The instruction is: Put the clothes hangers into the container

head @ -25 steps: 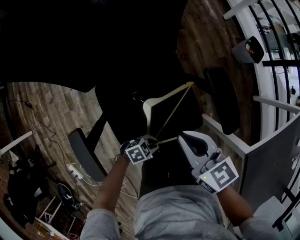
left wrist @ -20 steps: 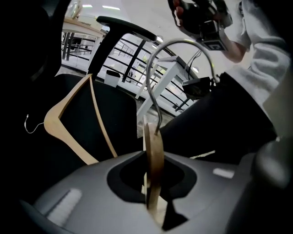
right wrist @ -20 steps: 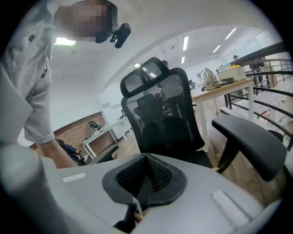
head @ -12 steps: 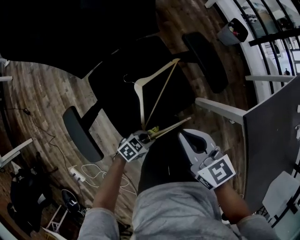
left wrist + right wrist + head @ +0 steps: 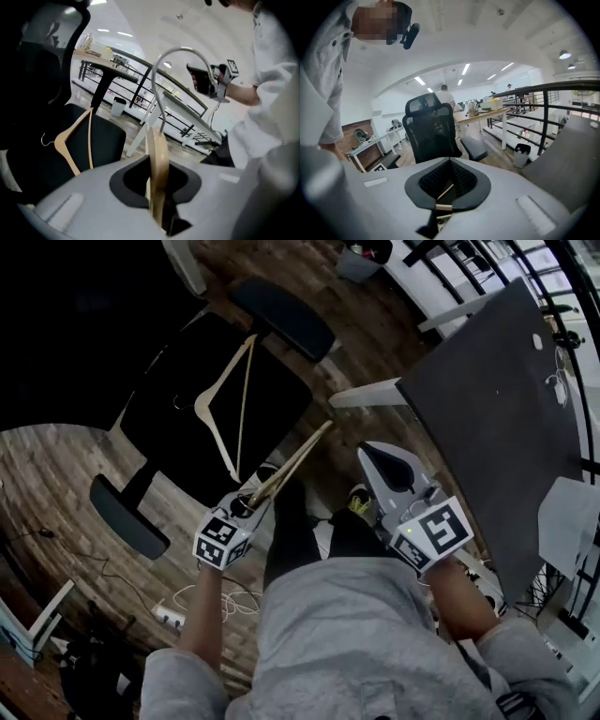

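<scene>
At centre, a wooden hanger (image 5: 292, 462) is pinched by the left gripper (image 5: 253, 505), between the upper-left chair seat (image 5: 272, 381), where a second hanger (image 5: 225, 367) lies, and the right-hand table (image 5: 455, 446) edge. The right gripper (image 5: 371, 452) is pressed together, empty.

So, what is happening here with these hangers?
A person holds a gripper in each hand. The left gripper has its jaws shut on a wooden hanger, which is held in the air over the person's legs. A second wooden hanger lies on the seat of a black office chair in front. The right gripper has its jaws together and carries no hanger. Neither hanger is in a container yet.
</scene>
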Motion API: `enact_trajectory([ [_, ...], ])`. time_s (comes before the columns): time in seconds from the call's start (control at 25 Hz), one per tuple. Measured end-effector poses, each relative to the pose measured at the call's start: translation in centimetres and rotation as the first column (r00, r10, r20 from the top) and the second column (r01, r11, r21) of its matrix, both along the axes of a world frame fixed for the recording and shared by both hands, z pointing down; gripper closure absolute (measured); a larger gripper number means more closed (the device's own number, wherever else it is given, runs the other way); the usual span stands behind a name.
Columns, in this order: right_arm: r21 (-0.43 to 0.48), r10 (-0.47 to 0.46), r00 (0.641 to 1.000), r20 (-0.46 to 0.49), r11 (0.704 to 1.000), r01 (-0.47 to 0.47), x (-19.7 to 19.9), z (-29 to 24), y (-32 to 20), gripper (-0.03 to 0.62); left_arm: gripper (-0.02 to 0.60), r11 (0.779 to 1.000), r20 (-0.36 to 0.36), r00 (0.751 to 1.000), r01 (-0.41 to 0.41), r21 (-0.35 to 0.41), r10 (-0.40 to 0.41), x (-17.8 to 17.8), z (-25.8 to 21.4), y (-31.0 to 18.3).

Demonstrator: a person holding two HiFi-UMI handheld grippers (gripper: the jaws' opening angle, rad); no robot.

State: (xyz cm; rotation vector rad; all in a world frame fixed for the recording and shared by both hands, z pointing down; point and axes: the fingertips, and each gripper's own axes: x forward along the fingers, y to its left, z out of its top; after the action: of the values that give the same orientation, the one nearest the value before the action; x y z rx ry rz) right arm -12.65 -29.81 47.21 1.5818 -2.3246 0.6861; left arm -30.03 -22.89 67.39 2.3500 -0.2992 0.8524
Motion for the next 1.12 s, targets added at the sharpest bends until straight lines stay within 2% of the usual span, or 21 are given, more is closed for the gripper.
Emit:
enact_trajectory([
  [0.2, 0.061, 0.126, 0.991, -0.042, 0.99, -0.123, 7.4, -3.4, 4.0, 0.597, 0.529, 0.997, -0.096, 0.995, -0.02, 0.08, 0.028, 5.0, -5.9, 0.7],
  [0.32, 0.108, 0.209, 0.977, -0.042, 0.973, -0.204, 12.1, -5.8, 7.1, 0.596, 0.529, 0.987, -0.132, 0.987, -0.072, 0.141, 0.091, 9.0, -9.3, 1.7],
  [0.48, 0.175, 0.319, 0.947, -0.038, 0.935, -0.308, 17.9, -8.5, 11.9, 0.595, 0.529, 0.965, -0.164, 0.971, -0.137, 0.226, 0.176, 14.2, -14.0, 3.4],
  [0.72, 0.23, 0.466, 0.884, -0.026, 0.864, -0.448, 26.1, -10.9, 21.6, 0.595, 0.529, 0.939, -0.234, 0.941, -0.168, 0.301, 0.244, 21.3, -20.6, 8.5],
  [0.84, 0.258, 0.535, 0.845, -0.018, 0.819, -0.513, 30.3, -12.2, 26.3, 0.597, 0.529, 0.911, -0.266, 0.912, -0.209, 0.355, 0.313, 25.8, -24.1, 11.2],
  [1.0, 0.302, 0.618, 0.786, 0.012, 0.747, -0.592, 34.9, -13.4, 31.6, 0.595, 0.531, 0.863, -0.295, 0.857, -0.282, 0.419, 0.423, 31.9, -28.1, 14.3],
  [1.12, 0.323, 0.656, 0.754, 0.039, 0.705, -0.631, 37.3, -14.0, 35.8, 0.595, 0.531, 0.852, -0.333, 0.827, -0.291, 0.434, 0.452, 35.5, -30.9, 16.9],
])
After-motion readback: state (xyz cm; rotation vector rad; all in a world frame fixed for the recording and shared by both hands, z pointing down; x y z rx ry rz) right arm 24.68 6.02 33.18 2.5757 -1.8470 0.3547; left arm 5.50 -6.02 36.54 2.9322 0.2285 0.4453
